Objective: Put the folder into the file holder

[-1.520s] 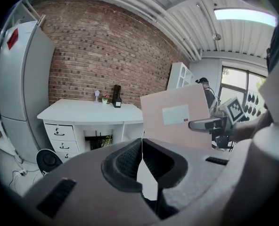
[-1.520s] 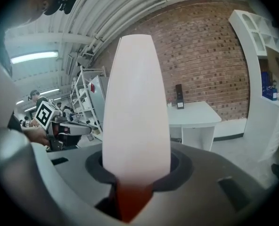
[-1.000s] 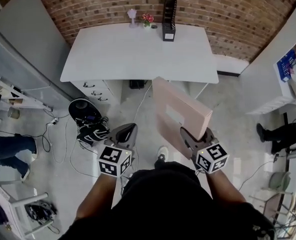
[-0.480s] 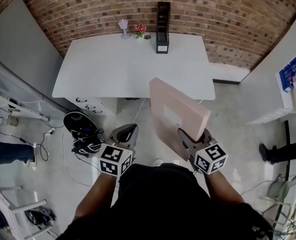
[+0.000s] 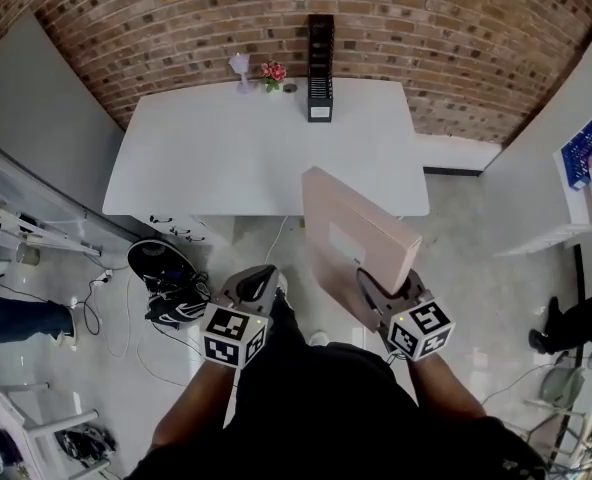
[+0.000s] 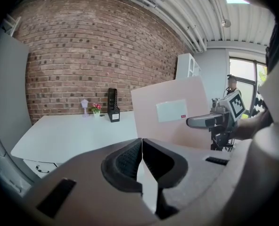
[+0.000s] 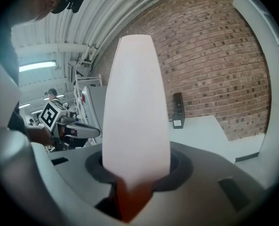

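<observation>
The right gripper (image 5: 374, 286) pinches the lower edge of the folder (image 5: 361, 238), a flat pale pink one with a white label on its side. Its jaws are closed on the folder from both sides. The folder is held up in the air on its edge and tilted, over the floor just before the near edge of the white table (image 5: 226, 158). The left gripper (image 5: 256, 280) is beside it, apart from the folder, with its jaws pressed together and nothing between them. The black file holder (image 5: 320, 68) stands upright at the far edge of the table, against the brick wall (image 5: 456, 28), well apart from the folder. A small pot of flowers (image 5: 273, 72) stands near the holder.
</observation>
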`<state>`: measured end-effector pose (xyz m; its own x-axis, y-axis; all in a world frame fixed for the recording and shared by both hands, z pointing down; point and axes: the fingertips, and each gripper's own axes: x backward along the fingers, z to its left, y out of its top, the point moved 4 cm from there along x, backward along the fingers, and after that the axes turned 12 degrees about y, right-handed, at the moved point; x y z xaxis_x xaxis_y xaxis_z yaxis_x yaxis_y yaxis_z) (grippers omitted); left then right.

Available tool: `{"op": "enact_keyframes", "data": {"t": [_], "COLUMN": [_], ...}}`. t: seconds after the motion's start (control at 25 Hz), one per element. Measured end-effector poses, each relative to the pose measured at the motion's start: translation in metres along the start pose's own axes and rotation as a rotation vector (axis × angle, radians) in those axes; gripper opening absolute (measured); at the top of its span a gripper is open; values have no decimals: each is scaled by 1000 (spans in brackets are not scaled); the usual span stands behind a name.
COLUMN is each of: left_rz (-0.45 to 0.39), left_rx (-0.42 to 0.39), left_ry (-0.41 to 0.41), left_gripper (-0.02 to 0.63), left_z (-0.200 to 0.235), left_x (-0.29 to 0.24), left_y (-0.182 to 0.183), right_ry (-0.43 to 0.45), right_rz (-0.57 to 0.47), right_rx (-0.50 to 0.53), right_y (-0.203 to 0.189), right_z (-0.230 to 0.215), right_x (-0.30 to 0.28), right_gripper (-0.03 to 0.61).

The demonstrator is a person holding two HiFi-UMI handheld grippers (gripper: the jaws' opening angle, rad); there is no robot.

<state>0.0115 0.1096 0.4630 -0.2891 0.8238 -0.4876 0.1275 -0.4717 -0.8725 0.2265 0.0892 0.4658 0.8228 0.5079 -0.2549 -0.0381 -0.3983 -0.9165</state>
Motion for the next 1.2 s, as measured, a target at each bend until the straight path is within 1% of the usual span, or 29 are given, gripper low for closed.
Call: {"op": "enact_keyframes", "data": {"t": [0.12, 0.24, 0.4, 0.52, 0.68, 0.76, 0.88, 1.08, 1.2], "left_rz": [16, 13, -21, -49, -10, -2, -7, -66, -71], "left_rx": [2, -11, -12, -25, -32, -45, -45, -57, -62], "left_ry": [-12, -22, -26, -38, -74, -82, -102, -128, -140], "left_gripper": [5, 5, 5, 5, 5, 5, 5, 5, 5], "left_z": [2, 9, 21, 30, 43, 56, 80, 126, 155], "left_x": [-9, -23, -47, -69, -88, -103, -127, -167, -189], "left_y": [-4, 1, 25, 41, 33, 38, 58, 107, 122], "right_ry": [-12, -25, -46, -66, -86, -94, -107, -132, -153], "right_rz": [3, 0, 4, 7, 19, 18, 11, -15, -19], "right_rx": [-11, -19, -26, -10, -14, -5, 4, -11, 10], "right_y": [-3, -6, 0, 11, 17, 31, 54, 94, 114], "right_z": [-3, -8, -21, -37, -52, -62, -77, -106, -119], "right_x": [-3, -6, -12, -22, -44, -61, -87, -137, -170], "right_gripper": [164, 164, 164, 164, 164, 164, 164, 164, 164]}}
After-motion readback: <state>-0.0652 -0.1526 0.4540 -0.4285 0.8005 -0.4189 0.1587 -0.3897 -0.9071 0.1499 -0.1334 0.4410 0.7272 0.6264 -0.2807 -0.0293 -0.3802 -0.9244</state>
